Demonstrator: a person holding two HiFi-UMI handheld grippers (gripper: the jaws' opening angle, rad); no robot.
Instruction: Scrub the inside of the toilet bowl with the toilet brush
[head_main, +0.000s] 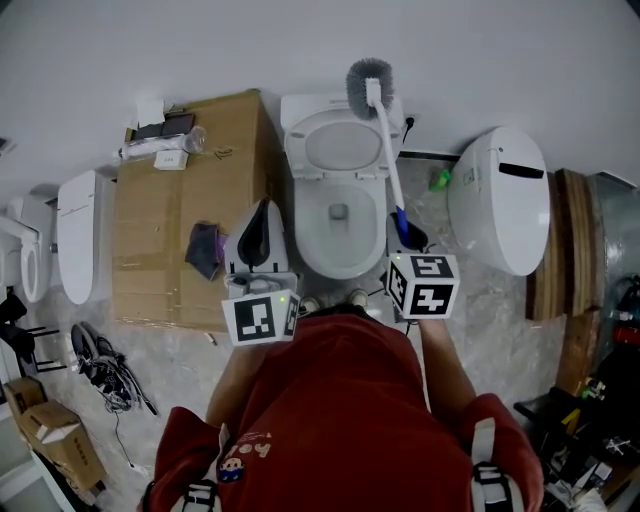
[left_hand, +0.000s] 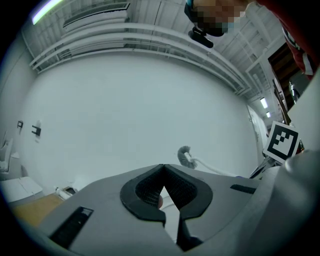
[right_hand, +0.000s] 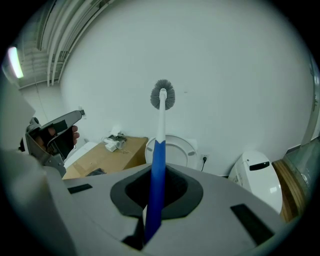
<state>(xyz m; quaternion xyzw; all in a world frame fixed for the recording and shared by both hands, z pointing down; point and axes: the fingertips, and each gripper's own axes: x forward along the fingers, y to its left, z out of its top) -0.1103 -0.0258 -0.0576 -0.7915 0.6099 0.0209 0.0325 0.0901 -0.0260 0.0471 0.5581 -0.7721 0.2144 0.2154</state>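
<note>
White wall (head_main: 500, 50) behind the toilet (head_main: 338, 200); my right claw (right_hand: 152, 210) clamps the brush (head_main: 384, 140), bristles toward twelve o'clock. At nine o'clock, my left claw (left_hand: 162, 172) is closed and empty.

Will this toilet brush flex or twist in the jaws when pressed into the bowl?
Likely flexes a little: the toilet brush has a long, thin shaft. It may pivot, since the right gripper clamps only the blue handle end.

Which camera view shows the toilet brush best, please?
The head view: the toilet brush shows whole, from bristles to the blue grip in the right gripper. The right gripper view foreshortens it along its handle; the left gripper view catches only its small, distant bristle end.
</note>
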